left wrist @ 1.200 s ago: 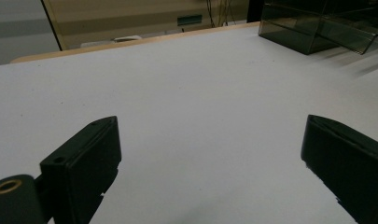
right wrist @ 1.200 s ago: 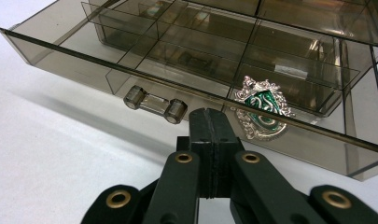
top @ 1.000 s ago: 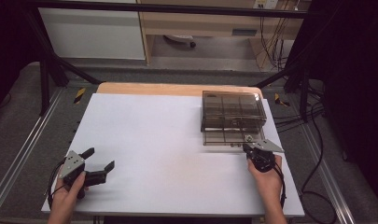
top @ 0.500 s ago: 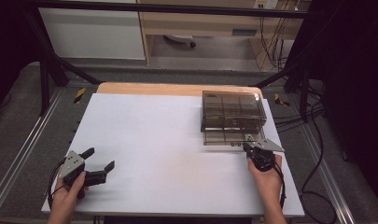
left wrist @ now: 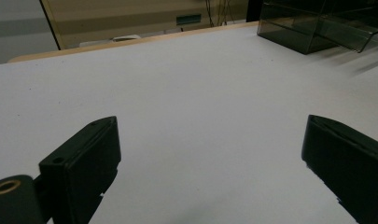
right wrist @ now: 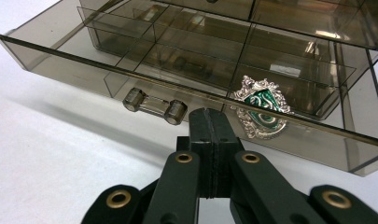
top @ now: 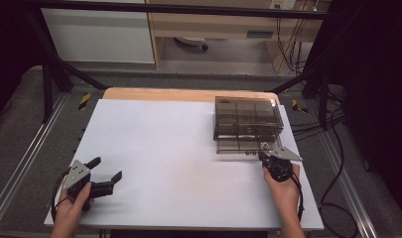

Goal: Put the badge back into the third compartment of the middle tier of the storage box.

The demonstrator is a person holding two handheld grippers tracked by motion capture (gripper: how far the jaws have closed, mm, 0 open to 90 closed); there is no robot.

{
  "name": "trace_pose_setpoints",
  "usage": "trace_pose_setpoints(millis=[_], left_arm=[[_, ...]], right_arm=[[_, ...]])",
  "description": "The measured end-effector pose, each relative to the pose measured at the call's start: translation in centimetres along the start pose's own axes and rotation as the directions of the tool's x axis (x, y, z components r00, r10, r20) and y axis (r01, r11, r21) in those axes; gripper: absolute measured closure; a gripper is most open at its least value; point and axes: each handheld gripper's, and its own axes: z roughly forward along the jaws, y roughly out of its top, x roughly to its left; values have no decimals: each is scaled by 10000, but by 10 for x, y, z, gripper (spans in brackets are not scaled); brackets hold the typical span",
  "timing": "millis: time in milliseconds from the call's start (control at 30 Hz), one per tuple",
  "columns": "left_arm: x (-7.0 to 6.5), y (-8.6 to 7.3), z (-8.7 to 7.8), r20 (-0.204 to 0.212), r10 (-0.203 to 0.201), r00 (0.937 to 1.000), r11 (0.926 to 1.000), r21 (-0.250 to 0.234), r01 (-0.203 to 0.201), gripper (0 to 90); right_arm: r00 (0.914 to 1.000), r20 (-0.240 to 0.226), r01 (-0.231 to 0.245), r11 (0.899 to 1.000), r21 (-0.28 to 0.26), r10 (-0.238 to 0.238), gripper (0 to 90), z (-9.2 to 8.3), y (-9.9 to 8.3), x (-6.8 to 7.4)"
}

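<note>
A smoky clear plastic drawer box [top: 247, 119] stands at the far right of the white table [top: 178, 148]. Its lowest drawer [right wrist: 186, 70] is pulled out toward me, with a clear bar handle [right wrist: 155, 106] on its front. In the drawer's front right compartment lies a silver and green crest badge [right wrist: 262, 106]. My right gripper [top: 263, 155] [right wrist: 210, 116] is shut with nothing between its jaws, its tips just in front of the drawer's front wall, right of the handle. My left gripper [top: 105, 170] [left wrist: 210, 154] rests at the near left of the table, jaws wide open and empty.
The drawer box [left wrist: 317, 23] also appears far off in the left gripper view. A wooden strip [top: 188, 94] runs along the table's far edge. Metal rails [top: 20, 163] flank the table, and cables [top: 337, 163] trail on the floor at right.
</note>
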Motion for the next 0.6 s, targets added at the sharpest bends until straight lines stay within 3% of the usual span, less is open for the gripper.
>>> trace_pose_setpoints(millis=[600], left_arm=[[0,0,1,-3,16,10000,10000,31,-16,44]], right_arm=[[10000,-4,17,10000,-91,-17,900,2,1,-1]])
